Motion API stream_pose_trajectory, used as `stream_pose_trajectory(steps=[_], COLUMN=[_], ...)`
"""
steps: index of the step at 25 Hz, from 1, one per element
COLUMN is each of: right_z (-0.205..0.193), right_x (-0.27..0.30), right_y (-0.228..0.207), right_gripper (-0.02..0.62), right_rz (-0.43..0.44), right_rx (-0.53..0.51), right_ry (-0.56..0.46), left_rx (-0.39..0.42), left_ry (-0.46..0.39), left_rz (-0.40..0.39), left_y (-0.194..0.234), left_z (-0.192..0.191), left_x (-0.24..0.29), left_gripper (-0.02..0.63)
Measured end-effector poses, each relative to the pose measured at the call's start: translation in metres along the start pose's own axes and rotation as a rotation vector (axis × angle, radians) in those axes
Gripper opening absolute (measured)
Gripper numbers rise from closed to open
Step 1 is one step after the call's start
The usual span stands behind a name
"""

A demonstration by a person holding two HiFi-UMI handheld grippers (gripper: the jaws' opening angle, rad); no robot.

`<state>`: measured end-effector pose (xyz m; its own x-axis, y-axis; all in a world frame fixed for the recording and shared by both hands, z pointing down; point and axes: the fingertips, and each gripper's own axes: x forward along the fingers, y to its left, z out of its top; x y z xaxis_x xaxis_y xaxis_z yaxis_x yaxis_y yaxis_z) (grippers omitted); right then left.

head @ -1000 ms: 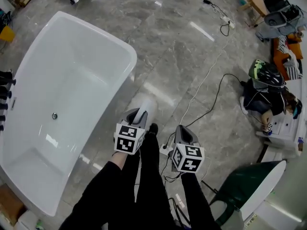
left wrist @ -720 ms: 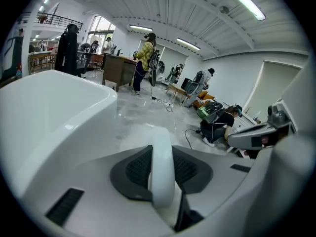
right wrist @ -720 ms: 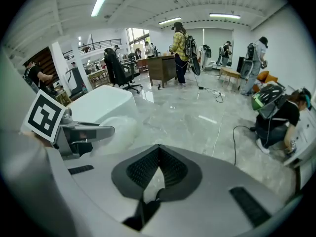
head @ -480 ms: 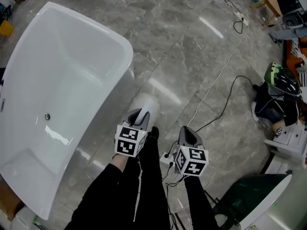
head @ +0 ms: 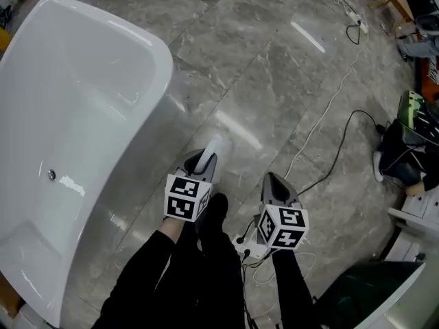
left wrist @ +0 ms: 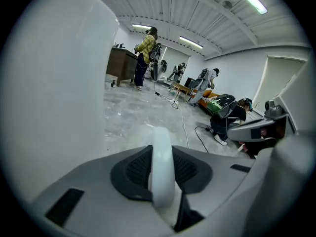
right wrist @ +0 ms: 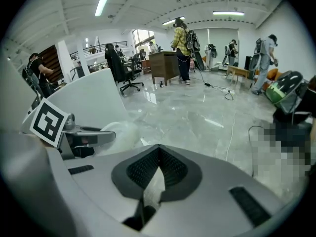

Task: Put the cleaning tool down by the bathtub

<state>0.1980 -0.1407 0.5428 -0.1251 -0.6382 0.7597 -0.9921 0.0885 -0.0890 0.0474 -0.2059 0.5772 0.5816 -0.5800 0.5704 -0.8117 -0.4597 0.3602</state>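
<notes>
Beside the white bathtub's (head: 161, 53) outer wall, my left gripper (head: 204, 157) has its jaws clamped on the white handle of the cleaning tool (head: 214, 144). The tool's pale head pokes out over the grey marble floor (head: 274, 81). My right gripper (head: 272, 180), nearby on the right, has its jaw tips pinched together.

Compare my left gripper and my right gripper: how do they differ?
The left gripper has its jaws clamped on the white cleaning tool; the right gripper has its jaws meeting at the tips, no tool. The left gripper is next to the bathtub; the right gripper is farther from it. Both share the same grey build.
</notes>
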Motion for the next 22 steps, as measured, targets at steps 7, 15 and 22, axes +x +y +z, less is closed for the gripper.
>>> stream_pose_trajectory(steps=[7,15,22], right_z=[-0.008,-0.013,-0.02], right_x=[0.077,0.157,0.206], right_y=[-0.011,-0.025,-0.042], right_gripper=[0.0,0.001,0.0], right_rz=[0.031,0.105,0.101], right_rx=[-0.03,0.011,-0.012], right_ry=[-0.029,-0.053,-0.087], left_rx=[0.004,0.009,0.029], left_ry=[-0.026,-0.037,-0.052], left_rz=[0.022,0.052,0.065], left_y=[0.037,0.074,0.096], left_z=[-0.015,-0.045,-0.064], left_x=[0.059,0.123,0.171], left_gripper=[0.098,0.098,0.098])
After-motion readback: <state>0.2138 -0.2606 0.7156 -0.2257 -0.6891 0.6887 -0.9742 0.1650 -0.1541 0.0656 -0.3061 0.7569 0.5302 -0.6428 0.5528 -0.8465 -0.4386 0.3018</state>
